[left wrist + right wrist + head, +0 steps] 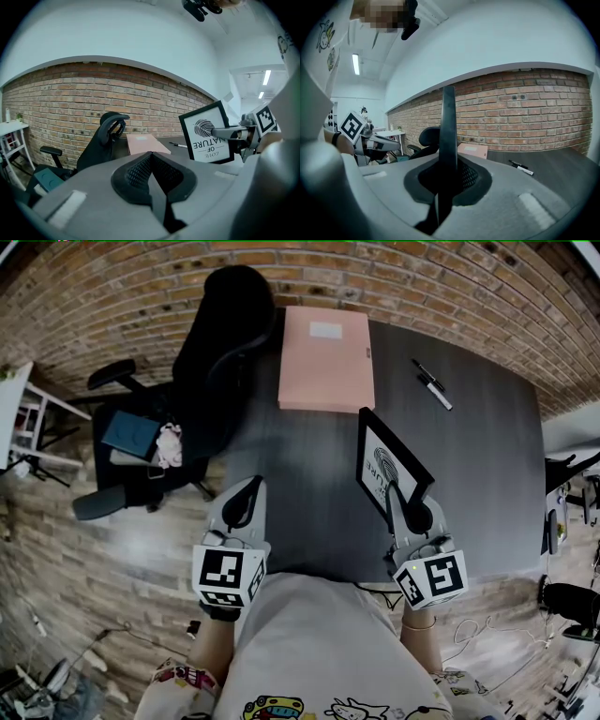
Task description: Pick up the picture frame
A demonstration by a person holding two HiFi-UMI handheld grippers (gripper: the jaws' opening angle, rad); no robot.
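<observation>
My left tongs are pressed together with nothing between them, at the near left part of the dark table. My right tongs are clamped on one edge of the picture frame. The frame stands up on its edge over the near part of the table, and its print faces my left tongs. Farther away on the table lie a flat pink box and two pens. A black office chair stands at the far left, before the brick wall.

Edge-on upright picture frame, clamped in right gripper, brick wall behind
</observation>
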